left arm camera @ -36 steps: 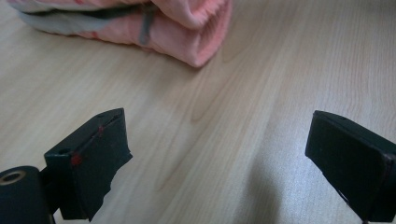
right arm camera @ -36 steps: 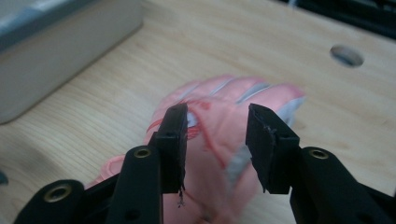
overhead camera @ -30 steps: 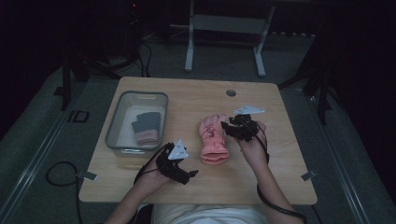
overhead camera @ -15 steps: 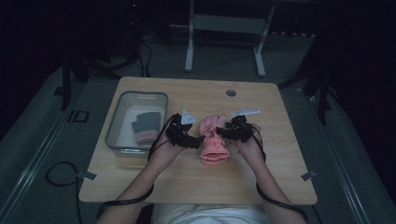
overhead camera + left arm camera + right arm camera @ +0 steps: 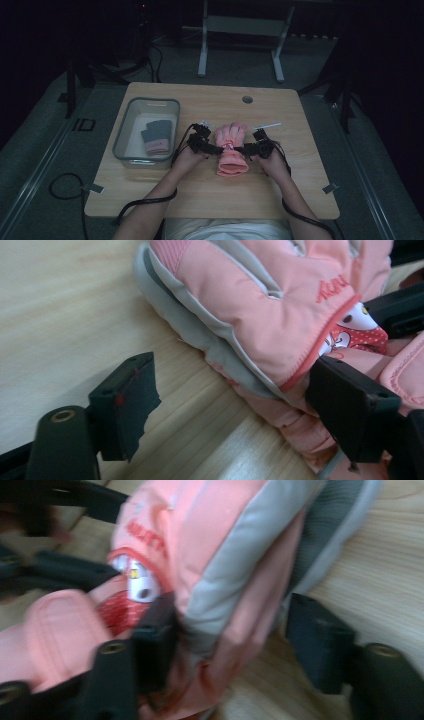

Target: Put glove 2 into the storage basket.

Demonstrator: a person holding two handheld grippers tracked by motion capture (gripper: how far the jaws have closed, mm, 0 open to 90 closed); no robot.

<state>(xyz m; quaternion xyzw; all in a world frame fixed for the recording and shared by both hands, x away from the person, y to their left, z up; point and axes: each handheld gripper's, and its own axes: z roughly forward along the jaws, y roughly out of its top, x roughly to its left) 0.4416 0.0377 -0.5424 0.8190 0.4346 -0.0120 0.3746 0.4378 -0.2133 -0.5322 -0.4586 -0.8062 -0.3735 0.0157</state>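
Observation:
A pink and grey padded glove (image 5: 231,150) lies mid-table, cuff toward me, with what looks like a second pink glove under it. My left gripper (image 5: 216,148) is at its left side by the wrist. In the left gripper view the left gripper (image 5: 232,370) is open: one jaw rests on bare wood, the other is over the glove (image 5: 260,295), and the jaws have just been closing. My right gripper (image 5: 244,149) comes in from the glove's right side. The right gripper (image 5: 232,605) straddles the glove's grey edge (image 5: 240,575), open, with its jaws just closing slightly.
A clear plastic bin (image 5: 131,150) stands at the table's left and holds a dark glove with a pink cuff (image 5: 156,136). A round hole (image 5: 247,99) sits near the table's far edge. Bare wood lies to the right and in front of the glove.
My left gripper has travelled from the front left of the table to the glove's left side. The right gripper has sunk onto the glove's right side.

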